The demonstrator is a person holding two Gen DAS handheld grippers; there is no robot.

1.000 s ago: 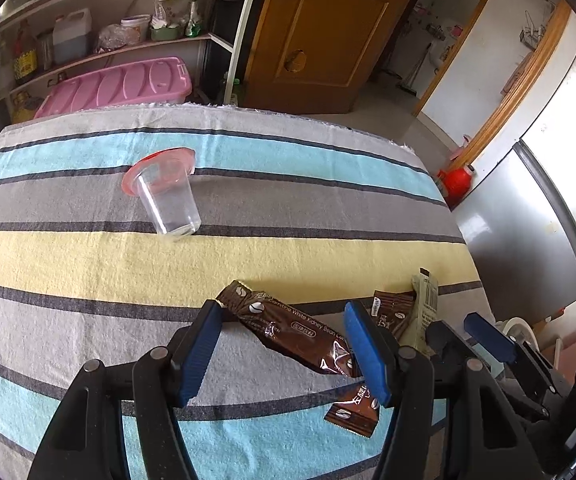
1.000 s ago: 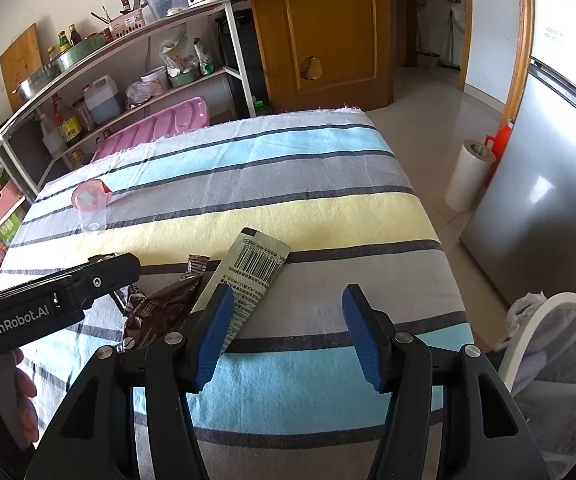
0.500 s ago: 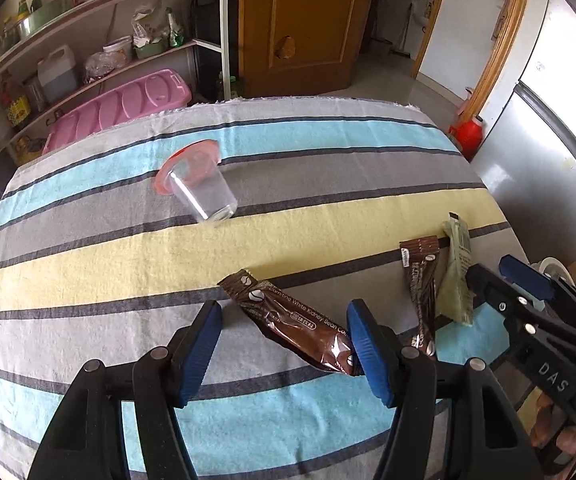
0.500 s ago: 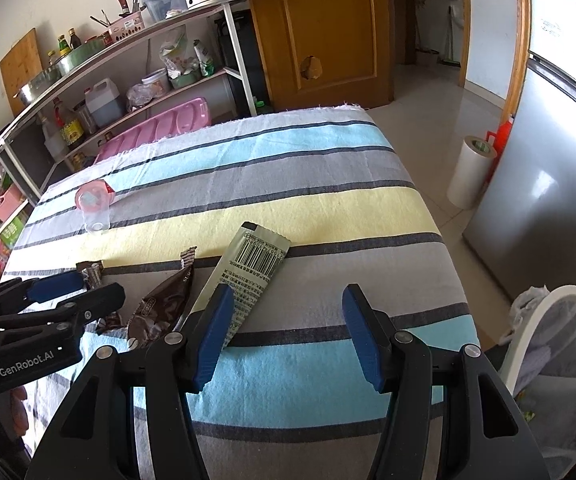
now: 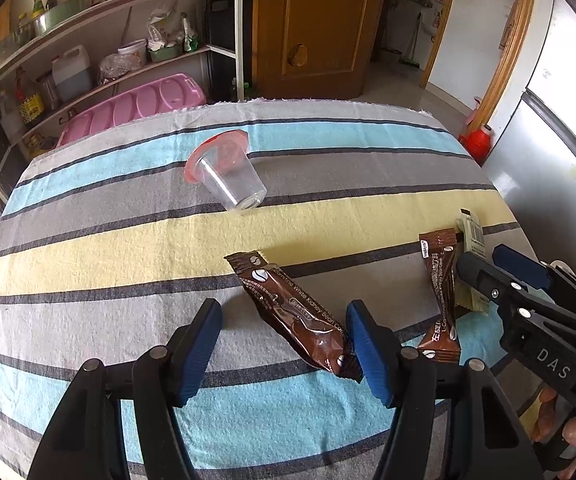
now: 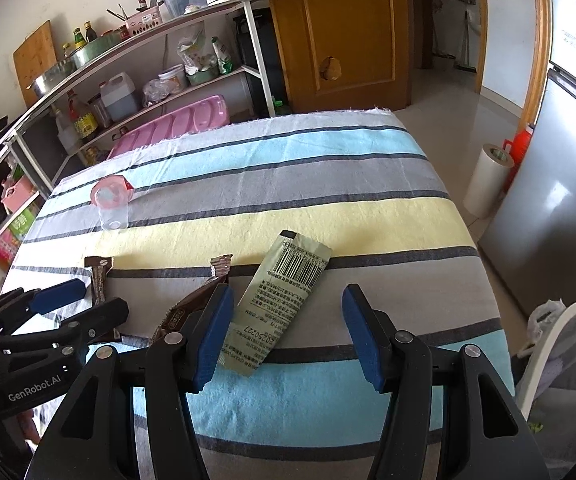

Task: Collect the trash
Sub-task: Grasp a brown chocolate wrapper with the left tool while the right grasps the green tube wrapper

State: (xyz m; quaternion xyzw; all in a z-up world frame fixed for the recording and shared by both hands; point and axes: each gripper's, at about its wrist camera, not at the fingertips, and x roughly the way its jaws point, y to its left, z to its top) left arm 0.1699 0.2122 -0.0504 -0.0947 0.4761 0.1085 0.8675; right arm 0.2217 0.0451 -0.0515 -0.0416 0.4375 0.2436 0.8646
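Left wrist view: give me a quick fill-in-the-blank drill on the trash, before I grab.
1. The clear plastic cup has a ____ rim.
2. Between the left gripper jaws lies a ____ wrapper.
3. The green wrapper shows a printed ____.
4. Both grippers' jaws are ____.

Missing: red; brown; barcode; open

Left claw [image 5: 283,344] nearer brown wrapper [image 5: 298,316]

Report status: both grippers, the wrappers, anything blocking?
Left gripper open, brown wrapper between its jaws, ungripped. Right gripper open over green wrapper, empty. Second brown wrapper and plastic cup still on cloth. Nothing blocking.
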